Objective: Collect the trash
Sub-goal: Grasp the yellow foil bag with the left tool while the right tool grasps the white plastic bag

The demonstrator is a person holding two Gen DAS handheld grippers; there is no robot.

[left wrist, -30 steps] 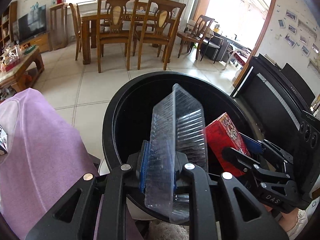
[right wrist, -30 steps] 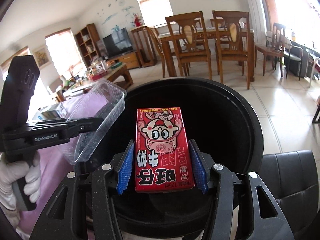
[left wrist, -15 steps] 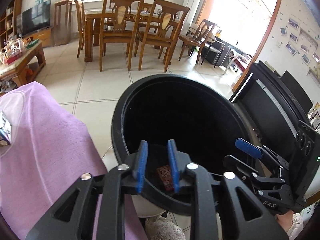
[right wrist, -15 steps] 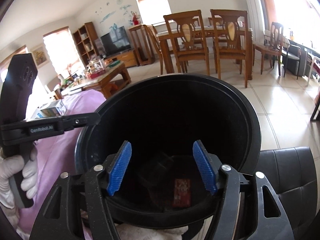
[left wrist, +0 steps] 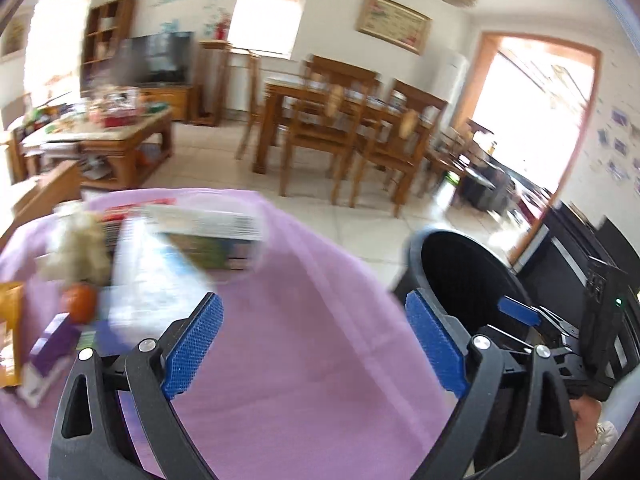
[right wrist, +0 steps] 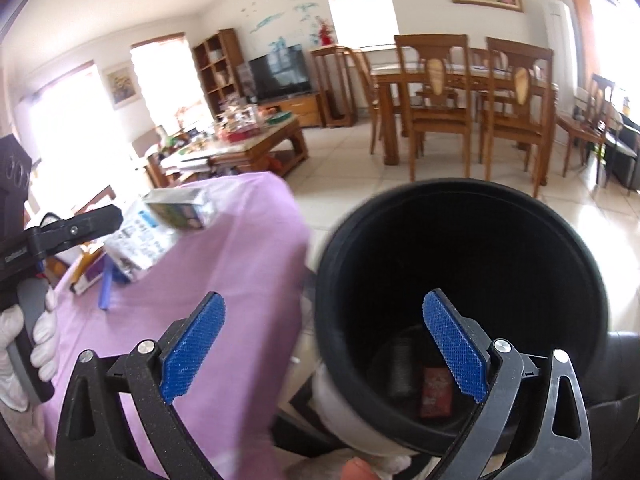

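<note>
Spreading apart over the lilac tablecloth, my left gripper has its blue-padded jaws opening wide with nothing between them, only cloth beneath. At about ten o'clock from it lies the remaining trash, blurred in the left wrist view: a green-and-white printed carton, a crumpled white wad, a small orange round thing (I cannot tell what it is) and a purple-and-white box at nine o'clock. At three o'clock stands the round black plastic bin, just beside the table's edge.

From the right wrist view, the white-gloved hand holding the left gripper sits at nine o'clock, with the carton and a printed white packet at ten o'clock on the cloth. My right gripper is opening too, jaws wide and empty: one pad over the cloth, the other over the bin's mouth. Down at the bottom of the bin, at four o'clock, lie a red printed carton and a clear ribbed plastic tray beside it, hard to make out in the dark.
</note>
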